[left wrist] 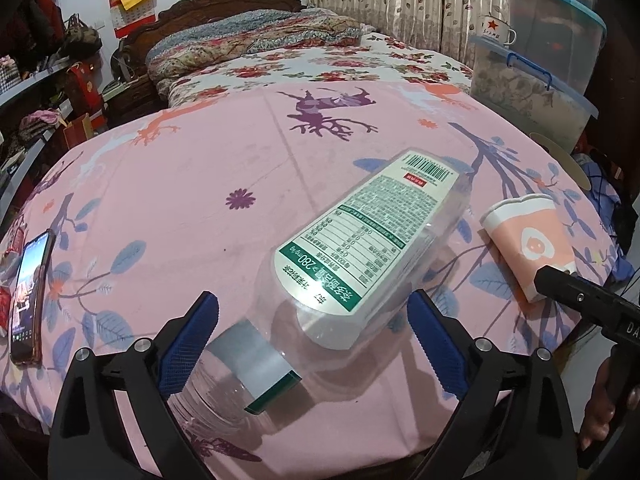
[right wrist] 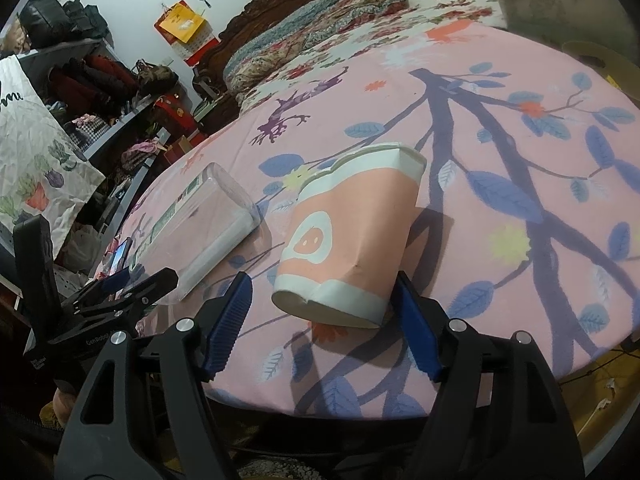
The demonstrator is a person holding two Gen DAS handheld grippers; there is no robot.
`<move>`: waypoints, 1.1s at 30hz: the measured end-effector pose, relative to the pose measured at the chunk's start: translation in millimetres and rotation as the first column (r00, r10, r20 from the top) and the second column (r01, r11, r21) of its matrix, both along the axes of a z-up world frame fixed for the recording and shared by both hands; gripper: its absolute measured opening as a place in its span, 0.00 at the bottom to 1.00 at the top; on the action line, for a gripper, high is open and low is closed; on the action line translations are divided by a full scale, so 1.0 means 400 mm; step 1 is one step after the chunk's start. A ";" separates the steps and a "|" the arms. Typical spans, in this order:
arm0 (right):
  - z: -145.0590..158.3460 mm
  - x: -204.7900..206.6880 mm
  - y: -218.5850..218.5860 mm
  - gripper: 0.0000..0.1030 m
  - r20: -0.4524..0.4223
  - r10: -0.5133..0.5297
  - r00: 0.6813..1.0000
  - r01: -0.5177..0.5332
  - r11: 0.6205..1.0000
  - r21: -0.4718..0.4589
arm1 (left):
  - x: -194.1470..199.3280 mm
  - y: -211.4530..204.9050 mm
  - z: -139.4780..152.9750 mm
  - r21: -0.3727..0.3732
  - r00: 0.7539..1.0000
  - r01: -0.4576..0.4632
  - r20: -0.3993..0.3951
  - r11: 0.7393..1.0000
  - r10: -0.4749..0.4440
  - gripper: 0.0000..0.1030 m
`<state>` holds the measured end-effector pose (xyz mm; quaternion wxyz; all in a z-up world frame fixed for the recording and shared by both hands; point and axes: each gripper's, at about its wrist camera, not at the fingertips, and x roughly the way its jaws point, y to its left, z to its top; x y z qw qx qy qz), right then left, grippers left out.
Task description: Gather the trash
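From the left wrist, the left tongs (left wrist: pixel 312 330) gape wide around the neck end of a clear plastic bottle with a green-and-white label (left wrist: pixel 360 240), lying flat on the pink leaf-patterned worktop (left wrist: pixel 180 184). From the right wrist, the right tongs (right wrist: pixel 322 318) stand wide astride the base of a crumpled pink-and-white paper cup (right wrist: pixel 352 240), which lies on its side just beside the bottle.

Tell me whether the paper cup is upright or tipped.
Tipped: the paper cup lies on its side on the pink tablecloth, crushed rim facing away.

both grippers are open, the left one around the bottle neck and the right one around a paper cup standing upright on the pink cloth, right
Not quite: the paper cup lies crushed on its side, as the right wrist view shows. The rest holds: the right gripper is open around it, the left gripper open around the bottle neck.
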<state>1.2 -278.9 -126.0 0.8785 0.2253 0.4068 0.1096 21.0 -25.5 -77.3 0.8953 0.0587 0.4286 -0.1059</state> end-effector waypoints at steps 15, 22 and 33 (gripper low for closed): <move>0.010 -0.004 0.011 0.70 0.010 0.012 1.000 -0.012 1.000 -0.010 | -0.005 0.003 -0.006 0.012 1.000 0.000 0.002 1.000 0.000 0.89; 0.010 -0.005 0.007 0.70 0.010 0.009 1.000 -0.009 1.000 -0.009 | -0.007 0.002 -0.008 0.023 1.000 0.003 0.000 1.000 -0.003 0.89; 0.016 -0.001 0.001 0.69 0.015 0.007 1.000 -0.007 1.000 -0.013 | -0.012 0.010 -0.010 0.037 1.000 0.003 -0.008 0.999 -0.003 0.90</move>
